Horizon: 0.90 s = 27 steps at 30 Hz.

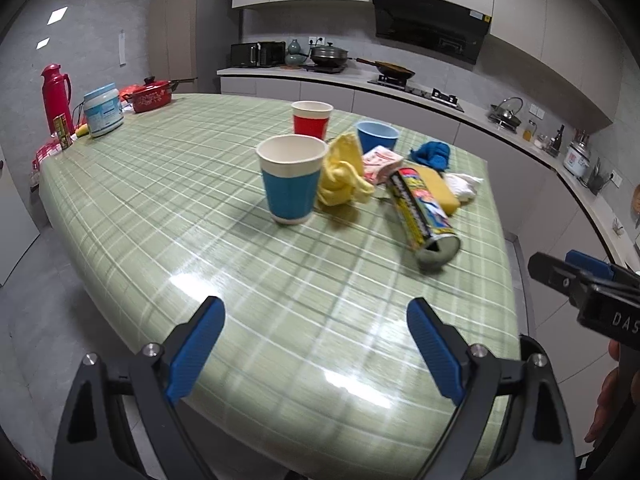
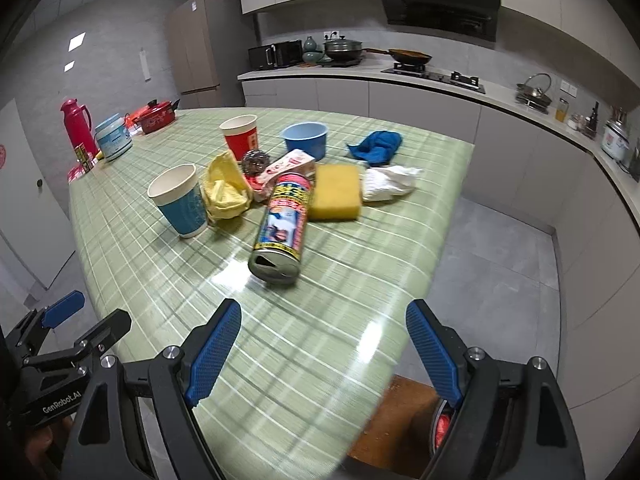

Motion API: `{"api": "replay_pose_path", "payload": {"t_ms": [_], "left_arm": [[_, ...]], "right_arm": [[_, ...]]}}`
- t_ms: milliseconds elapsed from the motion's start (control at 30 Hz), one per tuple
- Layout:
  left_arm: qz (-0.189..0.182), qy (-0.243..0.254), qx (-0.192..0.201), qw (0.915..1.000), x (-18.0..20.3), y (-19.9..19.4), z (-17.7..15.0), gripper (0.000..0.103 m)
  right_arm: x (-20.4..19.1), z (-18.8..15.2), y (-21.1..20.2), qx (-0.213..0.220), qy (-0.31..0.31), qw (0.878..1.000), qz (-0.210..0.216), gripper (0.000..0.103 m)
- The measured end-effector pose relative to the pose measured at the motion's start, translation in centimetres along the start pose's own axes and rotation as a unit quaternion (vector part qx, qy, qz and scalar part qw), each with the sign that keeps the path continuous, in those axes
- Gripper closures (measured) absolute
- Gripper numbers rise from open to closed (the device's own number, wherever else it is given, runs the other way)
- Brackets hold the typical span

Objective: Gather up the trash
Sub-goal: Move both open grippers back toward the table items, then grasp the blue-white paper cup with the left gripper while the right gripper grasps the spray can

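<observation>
Both grippers, left gripper (image 1: 316,314) and right gripper (image 2: 324,316), hang over the near edge of the table (image 1: 160,200) with jaws spread apart and nothing between them.

Left to right, as I read the right wrist view: a blue paper cup (image 2: 180,202) stands upright; just beside it lies a crumpled yellow bag (image 2: 226,190), with a steel scourer (image 2: 256,162) behind it. A red paper cup (image 2: 240,138) stands farther back. A snack canister (image 2: 282,226) lies on its side, open mouth toward me, its far end over a torn red-and-white wrapper (image 2: 288,166). A yellow sponge (image 2: 336,192) touches the canister. Behind it stands a blue bowl (image 2: 306,140). A white crumpled tissue (image 2: 390,184) and a blue cloth (image 2: 376,144) lie rightmost.
</observation>
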<state>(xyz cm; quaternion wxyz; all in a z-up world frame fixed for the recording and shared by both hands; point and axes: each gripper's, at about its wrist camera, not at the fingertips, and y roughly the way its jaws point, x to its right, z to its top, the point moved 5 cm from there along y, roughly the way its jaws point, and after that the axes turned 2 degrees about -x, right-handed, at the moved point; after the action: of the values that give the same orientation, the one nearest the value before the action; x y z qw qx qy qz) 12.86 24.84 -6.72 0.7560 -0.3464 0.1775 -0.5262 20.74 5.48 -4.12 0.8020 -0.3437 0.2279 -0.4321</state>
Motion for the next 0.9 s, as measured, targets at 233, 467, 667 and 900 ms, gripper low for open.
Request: {"api": "replay_pose_path", "payload": {"t_ms": [233, 467, 667, 900], "left_arm": [[-0.003, 0.007, -0.004, 1.0, -2.1, 3.4, 2.1, 0.01], [-0.018, 0.012, -0.01, 0.9997, -3.5, 7.1, 4.6, 0.01], [-0.027, 0.02, -0.018, 0.9993, -3.8, 9.9, 6.4, 0.01], [-0.039, 0.026, -0.027, 0.9985, -3.3, 12.6, 8.2, 0.01]], "right_arm": [[-2.0, 2.0, 3.9, -0.012, -0.002, 1.0, 0.0, 0.017], [-3.3, 4.0, 8.0, -0.025, -0.001, 1.0, -0.009, 0.017], [-3.5, 5.3, 11.3, -0.037, 0.006, 0.999, -0.018, 0.018], [-3.4, 6.3, 14.8, -0.059, 0.013, 0.998, -0.026, 0.027]]}}
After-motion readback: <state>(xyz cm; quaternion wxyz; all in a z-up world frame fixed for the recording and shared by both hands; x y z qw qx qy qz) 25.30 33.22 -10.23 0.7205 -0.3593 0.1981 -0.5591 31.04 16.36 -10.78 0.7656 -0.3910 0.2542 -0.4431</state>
